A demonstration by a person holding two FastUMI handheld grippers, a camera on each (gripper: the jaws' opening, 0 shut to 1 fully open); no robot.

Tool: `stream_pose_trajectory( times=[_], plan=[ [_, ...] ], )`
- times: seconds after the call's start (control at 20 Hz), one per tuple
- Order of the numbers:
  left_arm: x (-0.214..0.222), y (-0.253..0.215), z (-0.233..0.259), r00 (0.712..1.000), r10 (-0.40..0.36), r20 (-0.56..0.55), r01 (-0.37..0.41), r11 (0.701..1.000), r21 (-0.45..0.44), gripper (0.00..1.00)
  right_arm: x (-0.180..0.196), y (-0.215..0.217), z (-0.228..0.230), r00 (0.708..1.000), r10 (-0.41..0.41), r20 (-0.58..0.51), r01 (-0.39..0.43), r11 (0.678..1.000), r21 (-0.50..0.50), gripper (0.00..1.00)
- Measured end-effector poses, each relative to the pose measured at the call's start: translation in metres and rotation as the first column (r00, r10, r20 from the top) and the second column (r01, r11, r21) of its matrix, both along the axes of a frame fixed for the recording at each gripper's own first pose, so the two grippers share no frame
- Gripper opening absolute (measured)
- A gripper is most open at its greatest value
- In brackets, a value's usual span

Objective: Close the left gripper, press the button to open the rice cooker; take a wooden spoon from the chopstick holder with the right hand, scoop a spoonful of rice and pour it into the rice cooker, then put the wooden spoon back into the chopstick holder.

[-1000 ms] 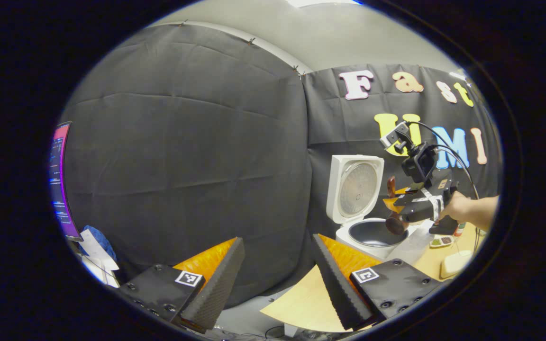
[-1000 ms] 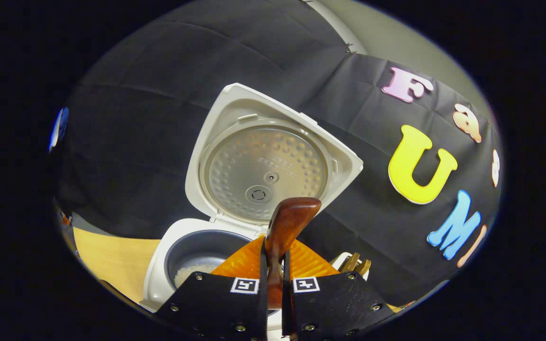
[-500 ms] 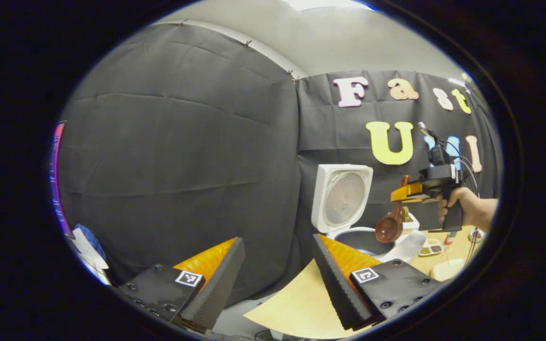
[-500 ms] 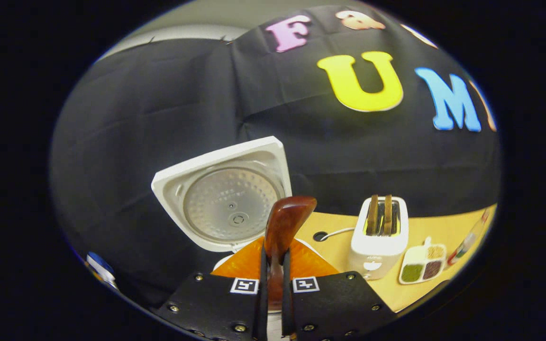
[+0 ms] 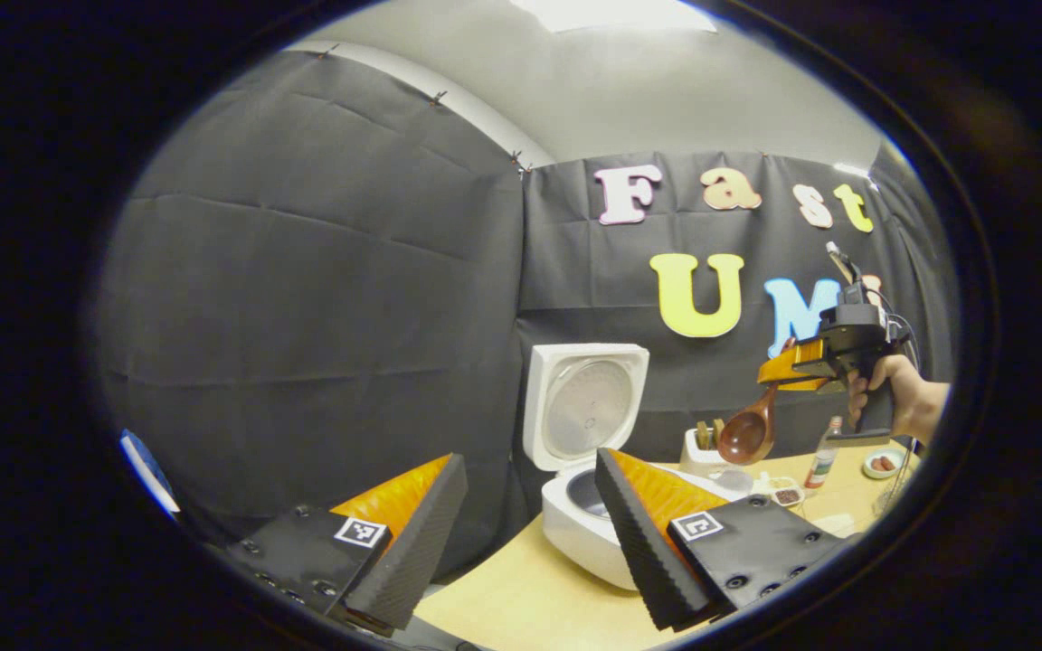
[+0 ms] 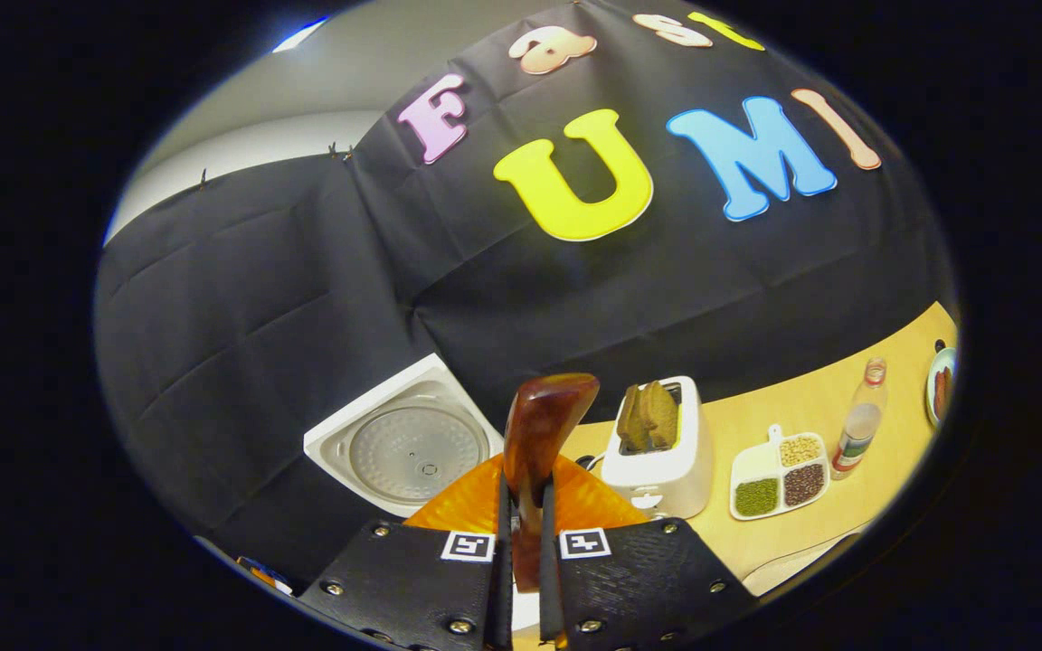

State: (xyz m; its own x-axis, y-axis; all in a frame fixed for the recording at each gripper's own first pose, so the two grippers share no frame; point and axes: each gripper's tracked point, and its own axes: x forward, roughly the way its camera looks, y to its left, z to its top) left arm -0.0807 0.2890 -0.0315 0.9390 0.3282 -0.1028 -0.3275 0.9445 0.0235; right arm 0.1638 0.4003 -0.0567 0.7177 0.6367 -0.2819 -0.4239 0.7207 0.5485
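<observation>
Tabletop (image 5: 521,597) of pale wood runs beneath black cloth walls. Rice cooker (image 5: 580,529) stands lid-up at 5 o'clock in the left gripper view, behind the wide-apart left gripper (image 5: 530,533). Right gripper (image 6: 521,542) clamps the wooden spoon (image 6: 539,434); chopstick holder (image 6: 661,470) sits at 5 o'clock.

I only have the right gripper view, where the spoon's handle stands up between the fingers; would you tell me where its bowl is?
Observer: In the left gripper view, the wooden spoon hangs bowl-down from the right gripper, close beside the chopstick holder and not in it.
Operator: Thank you. How does the other hand's tool stand?
Observer: The left gripper is open, its fingers wide apart and holding nothing, near the rice cooker, whose lid is up.
</observation>
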Motion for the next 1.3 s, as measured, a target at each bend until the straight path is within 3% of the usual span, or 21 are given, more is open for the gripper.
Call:
stream_pose_trajectory(
  times=[0.1,0.15,0.3,0.35,0.4,0.5,0.55,0.65,0.75,0.8,0.85,1.3],
  plan=[
    [0.007,-0.012,0.006,1.000,-0.018,0.011,0.018,1.000,-0.010,0.93,0.001,-0.024,0.002,1.000,-0.029,0.006,0.029,1.000,-0.007,0.12],
    [0.010,-0.018,0.007,0.999,-0.028,0.016,0.028,1.000,-0.012,0.99,0.003,-0.037,0.003,0.999,-0.047,0.010,0.047,0.999,-0.010,0.12],
    [0.020,-0.037,0.014,0.998,-0.061,0.028,0.061,0.998,-0.002,0.99,0.009,-0.078,0.004,0.994,-0.106,0.023,0.106,0.994,-0.021,0.12],
    [0.024,-0.042,0.017,0.997,-0.071,0.033,0.071,0.998,0.003,0.93,0.011,-0.090,0.003,0.992,-0.122,0.025,0.123,0.992,-0.025,0.12],
    [0.029,-0.048,0.019,0.996,-0.083,0.036,0.083,0.997,0.004,0.99,0.013,-0.103,0.003,0.990,-0.140,0.030,0.141,0.989,-0.032,0.12],
    [0.037,-0.064,0.021,0.993,-0.107,0.041,0.107,0.994,-0.002,0.99,0.016,-0.129,0.000,0.983,-0.179,0.041,0.181,0.982,-0.054,0.12],
    [0.040,-0.073,0.022,0.992,-0.121,0.044,0.121,0.993,-0.005,0.93,0.017,-0.143,0.000,0.979,-0.197,0.048,0.199,0.978,-0.063,0.12],
    [0.048,-0.088,0.024,0.989,-0.143,0.046,0.143,0.990,-0.002,0.99,0.018,-0.168,0.000,0.972,-0.227,0.059,0.231,0.970,-0.074,0.12],
    [0.056,-0.107,0.025,0.985,-0.168,0.048,0.168,0.986,-0.011,0.99,0.020,-0.196,-0.001,0.961,-0.268,0.067,0.273,0.958,-0.088,0.12],
    [0.060,-0.116,0.027,0.982,-0.181,0.050,0.182,0.983,-0.014,0.92,0.020,-0.210,-0.001,0.956,-0.286,0.071,0.292,0.952,-0.096,0.12],
    [0.063,-0.123,0.028,0.980,-0.193,0.052,0.194,0.981,-0.011,0.99,0.021,-0.221,0.001,0.950,-0.303,0.073,0.310,0.945,-0.101,0.12],
    [0.087,-0.182,0.031,0.958,-0.281,0.051,0.282,0.959,-0.006,0.99,0.008,-0.340,-0.019,0.896,-0.438,0.080,0.445,0.880,-0.166,0.12]
  ],
)
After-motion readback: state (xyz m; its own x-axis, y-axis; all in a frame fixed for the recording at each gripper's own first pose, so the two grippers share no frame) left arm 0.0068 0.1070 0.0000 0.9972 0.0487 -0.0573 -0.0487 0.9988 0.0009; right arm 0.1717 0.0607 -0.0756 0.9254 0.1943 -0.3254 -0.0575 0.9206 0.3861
